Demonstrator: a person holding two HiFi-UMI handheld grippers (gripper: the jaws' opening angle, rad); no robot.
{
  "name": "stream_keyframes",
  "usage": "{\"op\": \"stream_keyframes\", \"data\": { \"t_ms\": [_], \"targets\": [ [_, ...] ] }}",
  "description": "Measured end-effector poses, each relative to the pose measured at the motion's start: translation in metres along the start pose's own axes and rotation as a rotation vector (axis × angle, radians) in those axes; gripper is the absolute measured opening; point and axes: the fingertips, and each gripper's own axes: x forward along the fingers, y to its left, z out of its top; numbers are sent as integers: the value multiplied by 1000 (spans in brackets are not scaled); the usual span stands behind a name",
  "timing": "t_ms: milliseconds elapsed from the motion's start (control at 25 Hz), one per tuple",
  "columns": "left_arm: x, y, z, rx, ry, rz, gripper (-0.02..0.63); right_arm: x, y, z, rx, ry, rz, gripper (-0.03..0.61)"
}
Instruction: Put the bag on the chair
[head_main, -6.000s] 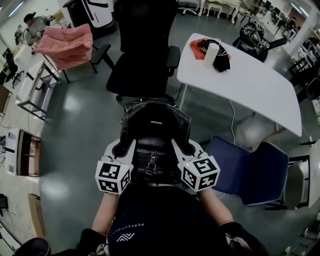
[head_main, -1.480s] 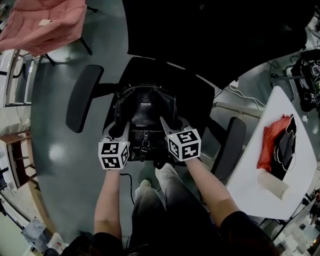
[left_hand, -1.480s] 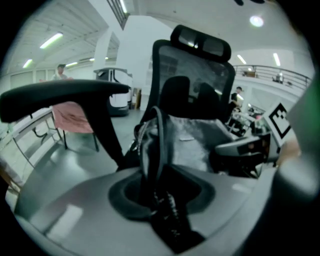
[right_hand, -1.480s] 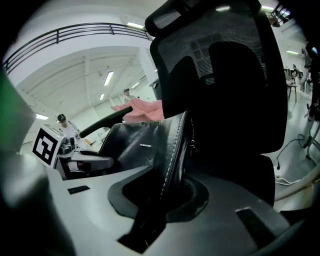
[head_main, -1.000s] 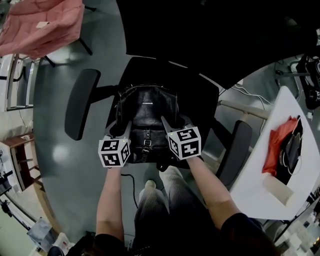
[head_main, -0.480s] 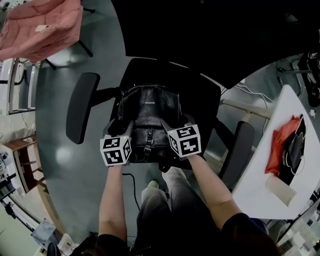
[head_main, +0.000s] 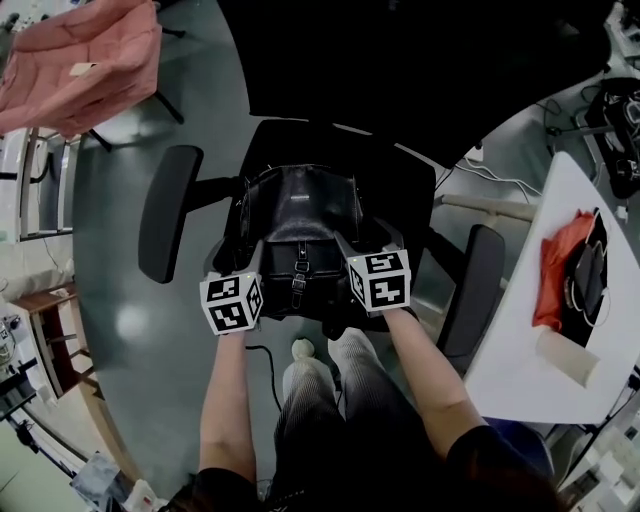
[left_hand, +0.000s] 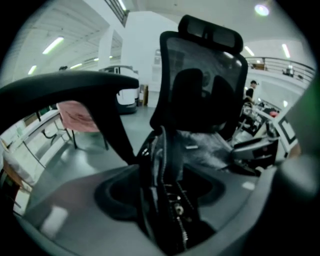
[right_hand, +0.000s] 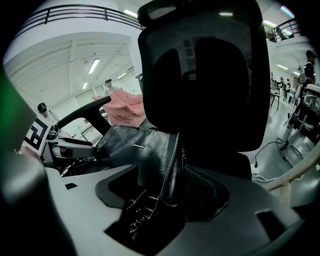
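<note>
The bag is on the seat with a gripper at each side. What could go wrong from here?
1. The left gripper and right gripper jaws are opening, but an edge of the bag sits between each pair; pulling back could snag it and drag it off the chair.
2. The bag's lower end lies near the seat's front edge, so it might slide off.

We see the chair's (head_main: 410, 200) backrest run off the head view's top edge, and the bag (head_main: 300, 215) hides most of its seat. The white table (head_main: 520, 340) and the pink cloth (head_main: 90, 60) are cropped at the edges. The bag's near edge blurs in both gripper views.
</note>
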Motion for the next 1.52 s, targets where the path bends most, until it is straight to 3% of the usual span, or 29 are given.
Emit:
{"op": "stream_keyframes", "data": {
  "t_ms": [240,440,640,1120,1520],
  "targets": [
    [-30,3,17,-9,-68,-25,259,-28,5,-2,26,-41,-52,261],
    [-69,0,25,-2,-111,-50,162,-60,20,0,53,-87,-61,166],
    [-101,-5,24,-19,-133,-84,110,-88,31,4,60,-123,-96,36],
    [-162,-18,23,-1,-149,-95,34,-147,58,17,68,-188,-90,0],
    [-196,-26,17,5,-157,-94,26,-179,76,3,96,-178,-66,-2]
  ]
}}
